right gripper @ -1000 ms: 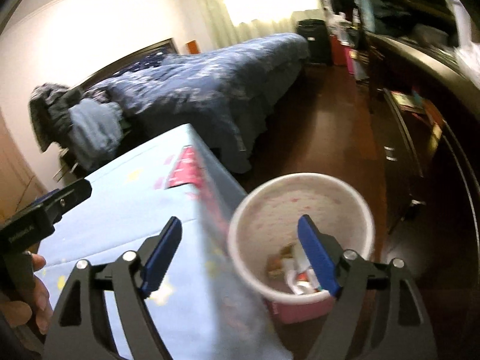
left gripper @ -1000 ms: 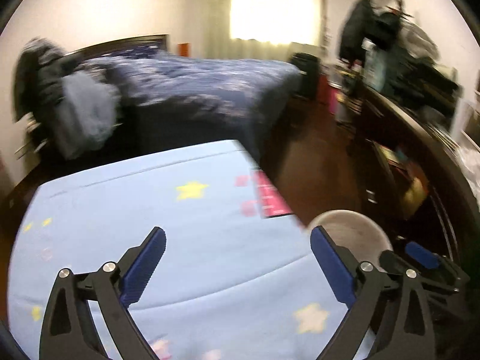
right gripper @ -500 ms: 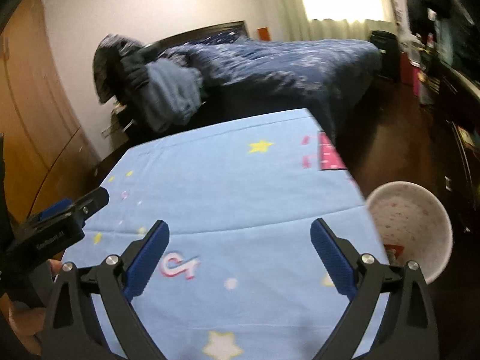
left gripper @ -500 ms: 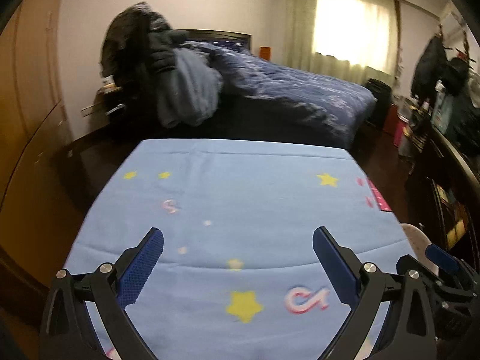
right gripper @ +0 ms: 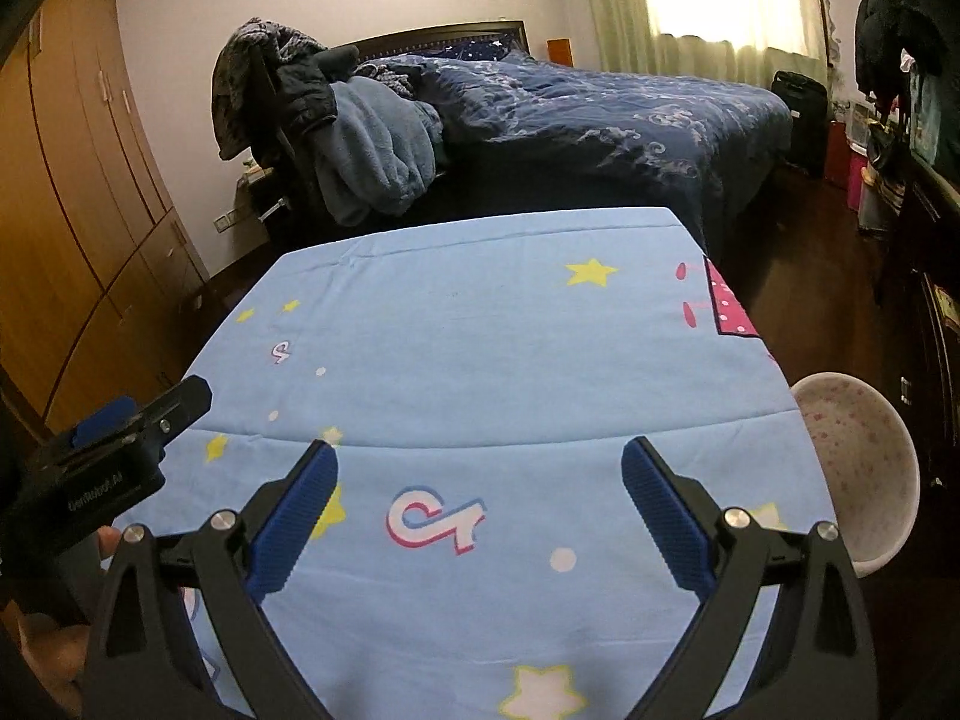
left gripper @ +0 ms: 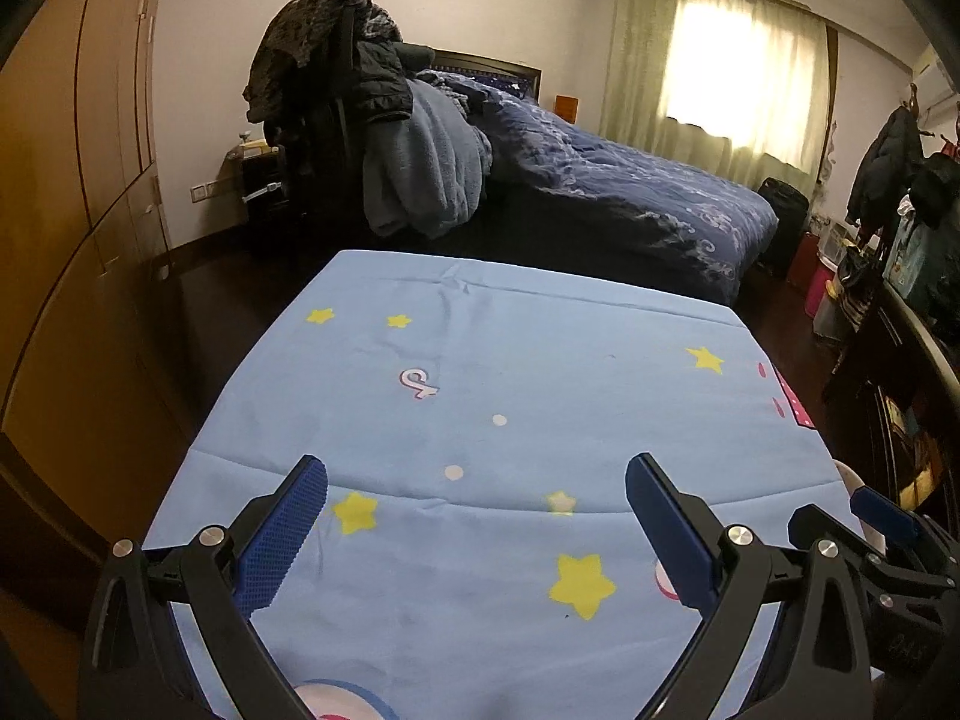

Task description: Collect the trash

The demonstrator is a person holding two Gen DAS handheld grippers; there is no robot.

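left claw (left gripper: 474,516): released, empty, above the desk (left gripper: 540,360)
right claw (right gripper: 480,507): released, empty, above the desk
bin (right gripper: 858,462): beside the desk's right edge

Each gripper, the left gripper (left gripper: 477,531) and the right gripper (right gripper: 480,516), has two black plastic arms shaped like open triangles, with round silver screws at the joints. The fingers (left gripper: 282,540) carry long blue pads with a fine dotted grip texture. Seen from the right wrist, the left gripper's black body bears small white lettering and a blue part on top, with a bare hand (right gripper: 36,648) below it.
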